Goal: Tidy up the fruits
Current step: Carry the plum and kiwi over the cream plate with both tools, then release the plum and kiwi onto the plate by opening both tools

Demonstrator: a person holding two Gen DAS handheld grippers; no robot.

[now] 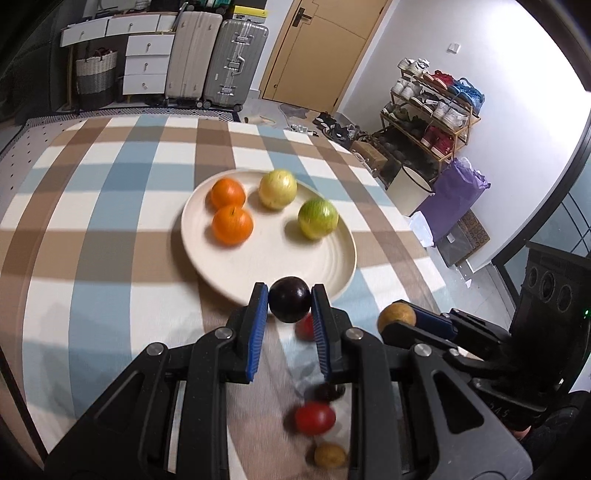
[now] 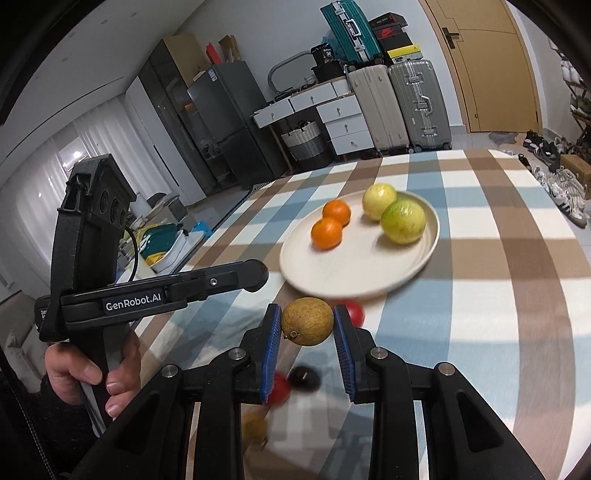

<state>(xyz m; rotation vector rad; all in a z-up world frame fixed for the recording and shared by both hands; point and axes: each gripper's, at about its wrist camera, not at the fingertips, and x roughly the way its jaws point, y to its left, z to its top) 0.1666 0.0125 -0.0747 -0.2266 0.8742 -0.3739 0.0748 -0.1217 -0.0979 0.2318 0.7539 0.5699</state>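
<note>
Left gripper [image 1: 290,301] clamps a dark plum [image 1: 289,299] above the cream plate's [image 1: 280,266] near rim. Right gripper [image 2: 307,322] clamps a brown longan-like fruit [image 2: 307,321]. Loose fruit on the checked tablecloth [image 1: 92,221] beneath is blurred, partly hidden by fingers [image 1: 258,325].

One marking reads clearly: "GenRobot.AI", white letters on a black plate on the side of the left gripper [image 2: 255,277], seen from the right wrist view. A small dark box [image 2: 327,53] on the far cabinet carries the number "36" on its label. A black shoebox [image 2: 388,31] stacked above the suitcases bears a red swoosh logo; its wording is too small to read.
</note>
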